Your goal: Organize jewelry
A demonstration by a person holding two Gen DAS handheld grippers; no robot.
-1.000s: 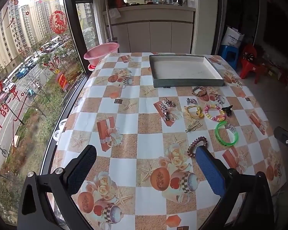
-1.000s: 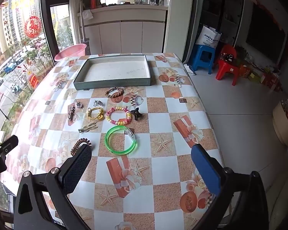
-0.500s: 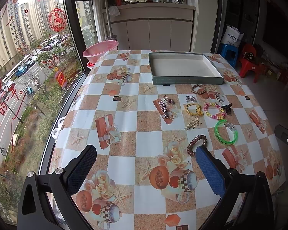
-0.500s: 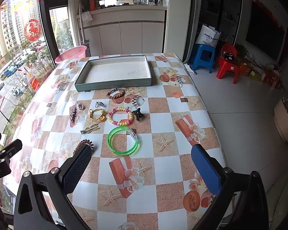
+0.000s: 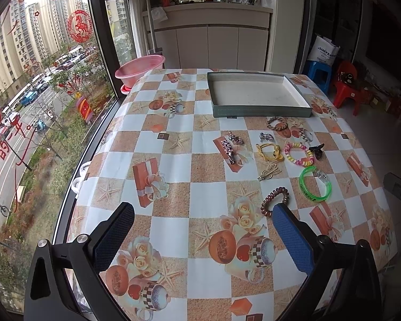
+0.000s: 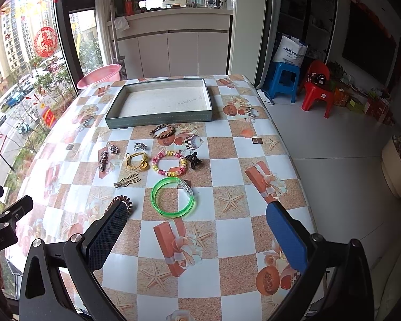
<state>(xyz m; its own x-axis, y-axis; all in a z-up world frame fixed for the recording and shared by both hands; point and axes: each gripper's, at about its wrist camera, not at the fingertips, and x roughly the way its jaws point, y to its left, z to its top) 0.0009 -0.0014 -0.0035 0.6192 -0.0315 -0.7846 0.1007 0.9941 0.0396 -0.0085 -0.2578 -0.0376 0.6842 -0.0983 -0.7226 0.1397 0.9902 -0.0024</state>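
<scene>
green bangle and other jewelry lie loose on the counter just before the grey tray. both the left claw and right claw hang wide, holding nothing; a pink basin sits by the window.

Daylight poured in through the big window, washing the near side of the tablecloth pale with soft glare. Away from the window, the room's far wall sat dim. Shadows stayed faint. Focus was crisp mid-frame; fisheye bending curved the window frame and darkened the corners.
</scene>
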